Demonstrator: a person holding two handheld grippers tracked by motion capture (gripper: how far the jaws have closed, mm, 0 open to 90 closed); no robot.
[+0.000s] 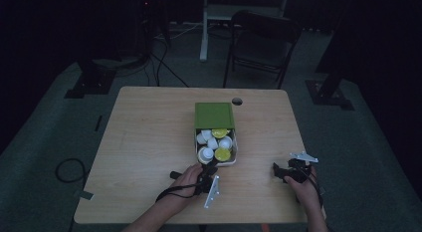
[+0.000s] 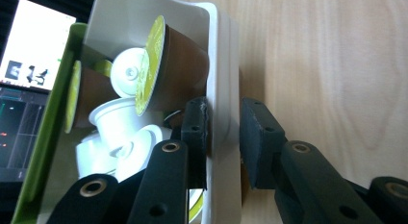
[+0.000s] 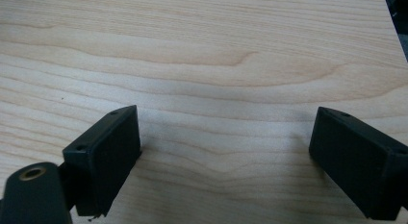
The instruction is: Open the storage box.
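Note:
A green box [image 1: 214, 116] lies in the middle of the wooden table [image 1: 149, 137], with a white tray [image 1: 232, 161] slid out of its near end. The tray holds several coffee pods [image 1: 213, 144], some white, some with yellow-green lids. My left gripper [image 1: 208, 170] is at the tray's near edge. In the left gripper view its jaws [image 2: 223, 123] are shut on the tray's white side wall [image 2: 222, 65], one pad inside by a brown pod [image 2: 180, 65], one outside. My right gripper [image 1: 279, 172] rests at the near right, open over bare wood [image 3: 226, 152].
A dark folding chair [image 1: 263, 40] and a white stand leg [image 1: 204, 28] are beyond the table's far edge. A round cable hole [image 1: 237, 101] lies behind the box. A cable loop [image 1: 69, 170] lies on the floor at left. A lit screen [image 2: 29, 65] shows past the box.

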